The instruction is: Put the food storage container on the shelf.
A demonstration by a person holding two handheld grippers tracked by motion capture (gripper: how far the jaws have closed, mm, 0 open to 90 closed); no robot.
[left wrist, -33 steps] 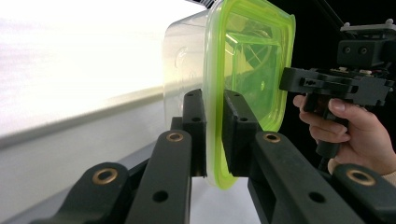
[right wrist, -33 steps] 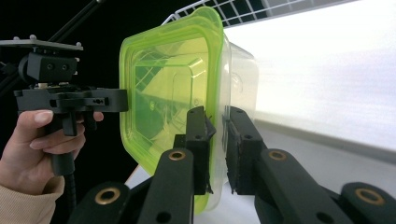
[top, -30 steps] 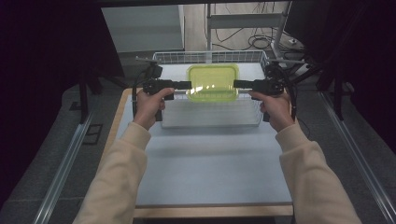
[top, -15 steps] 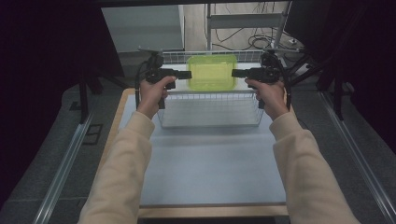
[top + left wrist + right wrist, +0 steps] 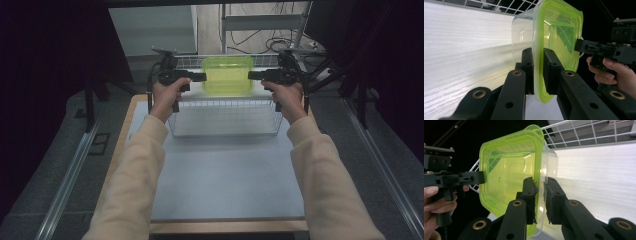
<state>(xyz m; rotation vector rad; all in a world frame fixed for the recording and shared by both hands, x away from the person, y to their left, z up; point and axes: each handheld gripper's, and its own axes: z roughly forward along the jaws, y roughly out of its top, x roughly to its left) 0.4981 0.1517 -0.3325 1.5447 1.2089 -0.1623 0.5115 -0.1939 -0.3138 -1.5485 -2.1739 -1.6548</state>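
Now the lidded green container (image 5: 227, 75), clamped at its left rim by the left gripper (image 5: 199, 76) and at its right rim by the right gripper (image 5: 253, 75), is held higher and farther than a second earlier, above the wire basket's (image 5: 225, 119) far edge, so a lift-out is judged under way.

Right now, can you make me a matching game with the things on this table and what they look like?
Things:
1. lid
2. wire basket
3. left gripper
4. sleeves

Looks:
A. cream cloth
B. clear yellow-green
C. black, clamped on the lid's rim
D. white mesh, standing on the table

Pairs: 1-B, 2-D, 3-C, 4-A
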